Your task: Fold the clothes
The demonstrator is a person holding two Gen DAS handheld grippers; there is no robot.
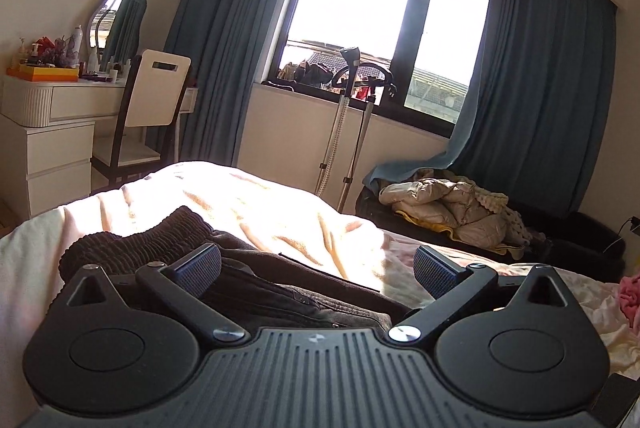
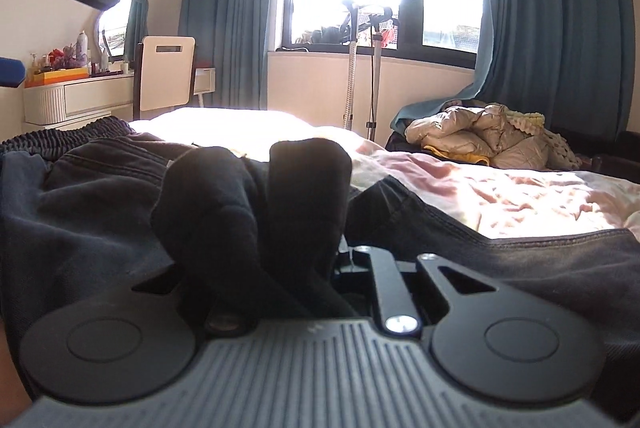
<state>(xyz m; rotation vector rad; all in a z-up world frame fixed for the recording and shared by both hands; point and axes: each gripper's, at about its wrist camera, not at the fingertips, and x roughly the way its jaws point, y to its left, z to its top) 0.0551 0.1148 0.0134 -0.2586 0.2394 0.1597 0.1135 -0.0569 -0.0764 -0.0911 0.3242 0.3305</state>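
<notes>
On the bed (image 1: 280, 211), spread with a pale cream and pink cover, lie the dark trousers (image 1: 256, 284) you are working on. From your left wrist view their ribbed elastic waistband (image 1: 132, 240) sits bunched at the left, and the dark cloth runs across under the tool toward the right. Your left gripper (image 1: 316, 268) hovers just above them with its jaws wide apart; the ribbed blue pads (image 1: 200, 264) hold nothing, and the left one sits over the cloth while the right one is over the bedcover.

Your right gripper (image 2: 304, 187) is low over the same trousers (image 2: 100, 179), and its jaws stand close together on a thick fold of the black cloth (image 2: 308, 163), which rises between and over the fingers and hides their tips. You cannot see the pads themselves, but the fabric bunches up out of the grip. The waistband (image 2: 68, 135) lies at the far left in this view, and a hem edge (image 2: 520, 232) runs off to the right across the cover.

Beyond the bed you see a bright window (image 1: 380, 15) with blue curtains (image 1: 540, 75), a white dressing table (image 1: 52, 107) with a chair (image 1: 156, 95) in front of it, a garment steamer stand (image 1: 344, 115) and a quilted beige jacket (image 1: 448, 203) heaped on a dark seat.
</notes>
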